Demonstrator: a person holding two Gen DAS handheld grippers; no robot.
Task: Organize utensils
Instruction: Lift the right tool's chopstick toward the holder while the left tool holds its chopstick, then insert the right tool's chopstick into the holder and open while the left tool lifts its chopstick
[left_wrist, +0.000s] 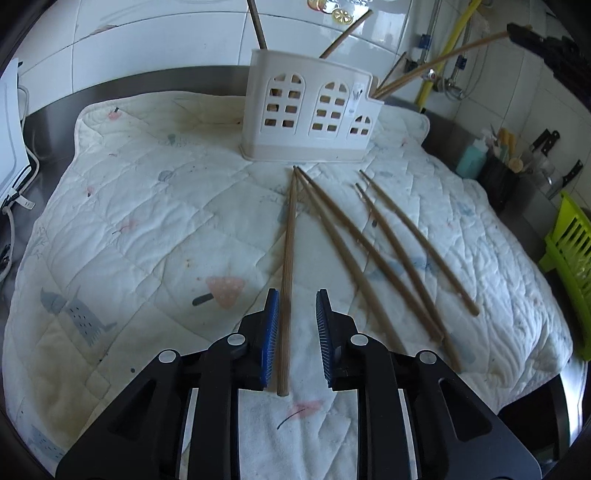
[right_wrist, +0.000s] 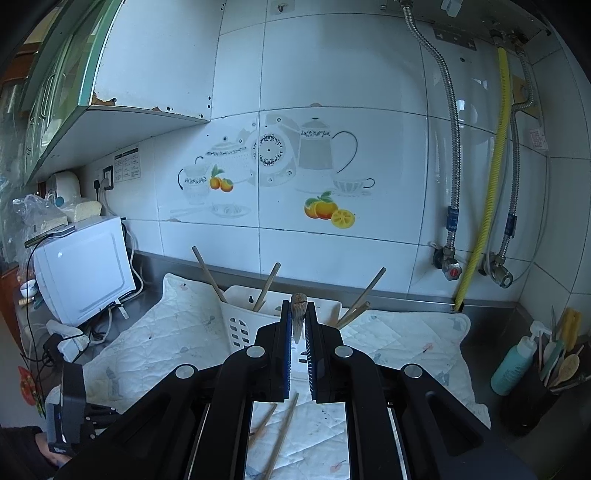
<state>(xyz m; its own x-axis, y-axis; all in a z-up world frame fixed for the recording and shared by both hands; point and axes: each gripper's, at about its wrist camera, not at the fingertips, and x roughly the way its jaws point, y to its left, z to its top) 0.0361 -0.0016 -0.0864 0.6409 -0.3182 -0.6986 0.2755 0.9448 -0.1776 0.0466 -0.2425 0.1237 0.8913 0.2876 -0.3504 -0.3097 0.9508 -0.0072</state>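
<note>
The left gripper (left_wrist: 296, 338) is hovering low over the quilted mat (left_wrist: 147, 221) with its blue pads slightly spread, a chopstick (left_wrist: 287, 280) lying between them and touching only the left pad. Four more loose chopsticks (left_wrist: 388, 258) are fanning out just to its right, their tips pointing toward the white utensil holder (left_wrist: 308, 118) farther back. The right gripper (right_wrist: 298, 325) is pinching one chopstick end (right_wrist: 298, 306) above that holder, where several others are already leaning.
</note>
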